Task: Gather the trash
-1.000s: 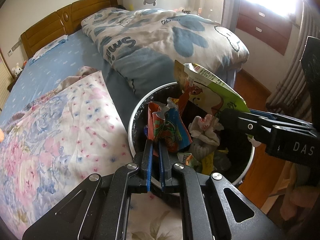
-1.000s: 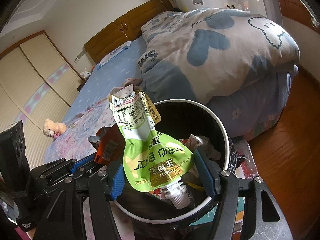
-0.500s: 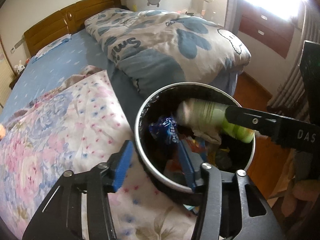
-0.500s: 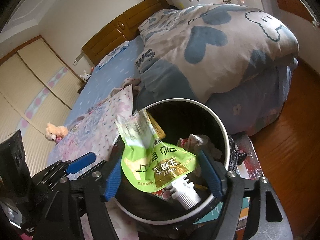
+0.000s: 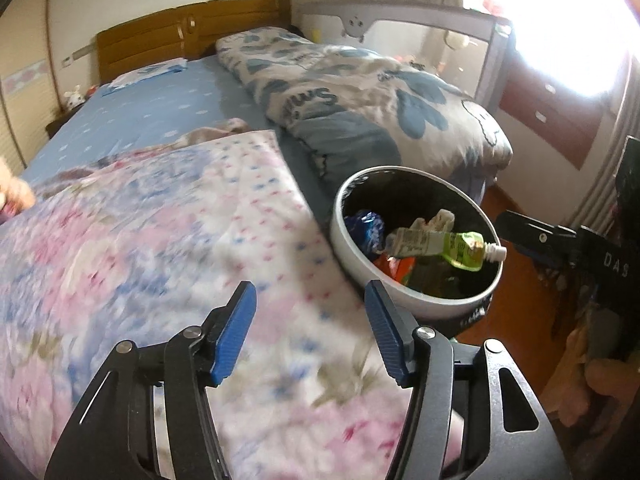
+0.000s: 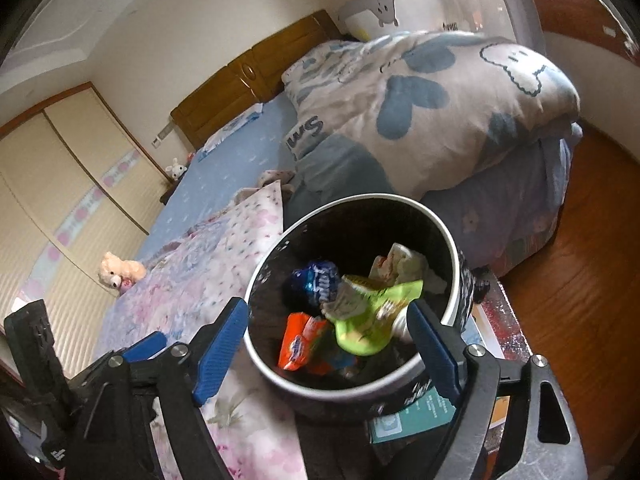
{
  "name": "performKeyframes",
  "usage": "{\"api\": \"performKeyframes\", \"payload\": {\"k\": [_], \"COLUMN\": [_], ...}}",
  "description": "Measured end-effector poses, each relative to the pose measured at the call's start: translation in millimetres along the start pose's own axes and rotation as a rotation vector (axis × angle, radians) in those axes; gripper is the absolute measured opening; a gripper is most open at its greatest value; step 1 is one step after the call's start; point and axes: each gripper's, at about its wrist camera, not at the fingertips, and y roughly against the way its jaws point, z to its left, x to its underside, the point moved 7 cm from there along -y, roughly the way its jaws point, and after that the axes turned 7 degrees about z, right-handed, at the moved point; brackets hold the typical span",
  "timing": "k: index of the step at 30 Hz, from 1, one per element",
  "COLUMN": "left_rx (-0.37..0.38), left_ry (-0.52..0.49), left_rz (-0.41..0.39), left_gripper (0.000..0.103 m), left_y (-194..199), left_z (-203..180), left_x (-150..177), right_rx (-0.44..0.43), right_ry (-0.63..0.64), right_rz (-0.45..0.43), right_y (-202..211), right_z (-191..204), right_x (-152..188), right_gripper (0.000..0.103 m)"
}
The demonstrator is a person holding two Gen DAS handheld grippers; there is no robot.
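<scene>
Both grippers' jaws were opening with nothing between them, the left gripper [image 5: 310,330] over the quilt [image 5: 160,240], the right gripper [image 6: 328,344] above the bin [image 6: 450,248], where the green pouch [image 6: 372,320] had landed among wrappers

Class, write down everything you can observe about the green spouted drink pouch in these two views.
The green pouch is a crumpled, flattened soft pack, lime green with a pale printed panel at one end and a white screw cap on a spout at the other. It looks like flexible plastic or foil. It lies tilted inside the round bin, on top of an orange wrapper and beside a blue wrapper, its cap near the rim. No gripper pad touches it.
</scene>
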Motion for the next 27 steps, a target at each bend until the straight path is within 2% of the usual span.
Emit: {"api": "performKeyframes", "payload": {"k": [6, 13, 16, 17, 18, 19, 20, 21, 23, 27], "left_rx": [-0.03, -0.094, -0.127, -0.15, -0.178, -0.23, -0.265, -0.303, -0.361, -0.425], "left_ry": [0.059, 0.108, 0.123, 0.13, 0.139, 0.159, 0.174, 0.186, 0.182, 0.172], "left_rz": [-0.059, -0.164, -0.231, -0.26, -0.285, -0.319, -0.345, -0.374, -0.401, -0.404], "left_gripper": [0.063, 0.07, 0.076, 0.083, 0.096, 0.102, 0.103, 0.103, 0.103, 0.103], "left_y": [32.8, 77.1, 100.3, 109.9, 117.8, 128.2, 134.6, 142.1, 149.1, 147.8], "left_z": [25.6, 55.5, 62.6, 65.6, 68.3, 73.2, 76.2, 79.3, 83.1, 88.1], "left_x": [23.7, 32.5, 32.9, 33.8, 35.0, 38.1, 40.7, 44.4, 50.3, 57.9], "right_rx": [0.029, 0.09, 0.12, 0.13, 0.14, 0.152, 0.148, 0.143, 0.143, 0.114], "right_ry": [0.09, 0.231, 0.305, 0.335, 0.359, 0.381, 0.41, 0.429, 0.435, 0.399], "right_rz": [-0.048, -0.124, -0.208, -0.259, -0.316, -0.381, -0.445, -0.456, -0.421, -0.386], "right_y": [13.7, 27.8, 47.4, 59.0, 71.1, 83.2, 93.7, 95.6, 87.5, 70.8], "right_z": [36.8, 82.2, 104.6, 114.0, 122.1, 128.6, 135.3, 138.8, 139.4, 131.5], "right_x": [26.5, 41.4, 35.5, 33.2, 32.2, 32.3, 34.1, 36.8, 40.6, 48.6], "right_gripper": [0.09, 0.091, 0.092, 0.093, 0.101, 0.103, 0.103, 0.103, 0.103, 0.103]}}
